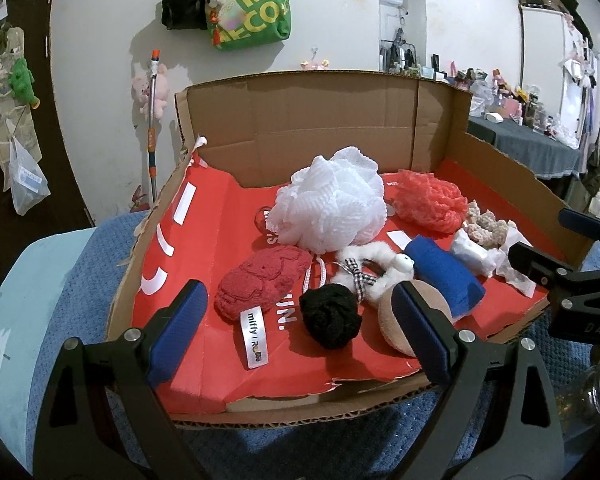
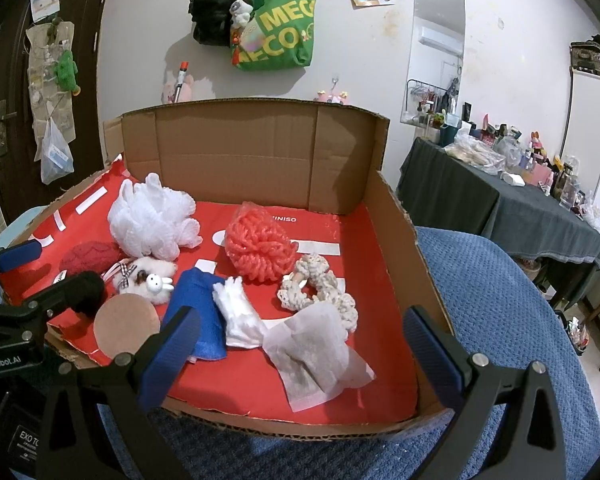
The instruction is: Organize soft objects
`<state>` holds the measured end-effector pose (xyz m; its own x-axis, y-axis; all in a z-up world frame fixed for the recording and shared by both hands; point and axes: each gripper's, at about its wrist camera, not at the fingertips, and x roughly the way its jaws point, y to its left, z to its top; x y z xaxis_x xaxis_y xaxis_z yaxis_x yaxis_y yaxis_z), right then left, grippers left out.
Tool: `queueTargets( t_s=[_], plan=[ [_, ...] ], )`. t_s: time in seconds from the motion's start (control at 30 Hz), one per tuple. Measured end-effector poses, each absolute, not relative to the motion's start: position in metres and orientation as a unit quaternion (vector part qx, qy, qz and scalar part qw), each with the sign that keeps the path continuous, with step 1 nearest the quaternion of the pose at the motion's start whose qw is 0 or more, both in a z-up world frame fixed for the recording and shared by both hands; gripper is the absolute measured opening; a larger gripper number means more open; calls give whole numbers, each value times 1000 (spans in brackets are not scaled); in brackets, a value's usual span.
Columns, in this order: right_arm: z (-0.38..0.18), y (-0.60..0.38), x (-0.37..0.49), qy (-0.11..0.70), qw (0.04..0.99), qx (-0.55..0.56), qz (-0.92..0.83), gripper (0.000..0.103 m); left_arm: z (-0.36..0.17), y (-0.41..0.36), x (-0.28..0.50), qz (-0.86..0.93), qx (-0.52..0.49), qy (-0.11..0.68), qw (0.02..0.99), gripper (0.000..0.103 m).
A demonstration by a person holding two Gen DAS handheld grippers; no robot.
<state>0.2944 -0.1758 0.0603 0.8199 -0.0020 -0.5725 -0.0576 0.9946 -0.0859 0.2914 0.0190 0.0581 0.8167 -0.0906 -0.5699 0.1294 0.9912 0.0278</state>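
Soft objects lie scattered on the red liner of a shallow cardboard tray (image 2: 400, 240), which rests on a blue textured blanket (image 2: 500, 300). In the right wrist view, a white mesh bath pouf (image 2: 152, 220) sits at the upper left of the tray floor, a coral mesh pouf (image 2: 258, 246) near the centre, and a cream crocheted scrunchie (image 2: 320, 288) just below and right of it. A red knitted piece (image 2: 86, 256), a black yarn pompom (image 1: 331, 314), a white fluffy scrunchie with a bunny charm (image 2: 148, 276) and a round tan puff (image 2: 126, 326) crowd the lower left. A blue cloth (image 2: 198, 308), a white fluffy glove-like piece (image 2: 238, 316) and a thin translucent sheet (image 2: 316, 356) occupy the lower centre; the blue cloth and the white piece touch.

Left tool (image 1: 300, 332): released, jaws wide, nothing between the pads; it hovers at the near edge of the tray, framing the red knitted piece and the pompom, and overlapping the tan puff in that view. Right tool (image 2: 300, 344): likewise released and empty, poised over the near edge, with the translucent sheet in line between its fingers.

Progress, as judged: sorting appears hardly begun. No grouping by kind or colour is evident, several items overlap, and no separate container for them is visible. Every item looks yet to be picked and placed.
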Motion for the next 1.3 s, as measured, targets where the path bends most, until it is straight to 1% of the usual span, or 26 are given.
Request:
queueTargets(
  t_s=[1.3],
  plan=[
    [60, -174, 295, 301, 952, -52, 13, 103, 58, 18, 293, -65, 37, 295, 952, 94]
  ],
)
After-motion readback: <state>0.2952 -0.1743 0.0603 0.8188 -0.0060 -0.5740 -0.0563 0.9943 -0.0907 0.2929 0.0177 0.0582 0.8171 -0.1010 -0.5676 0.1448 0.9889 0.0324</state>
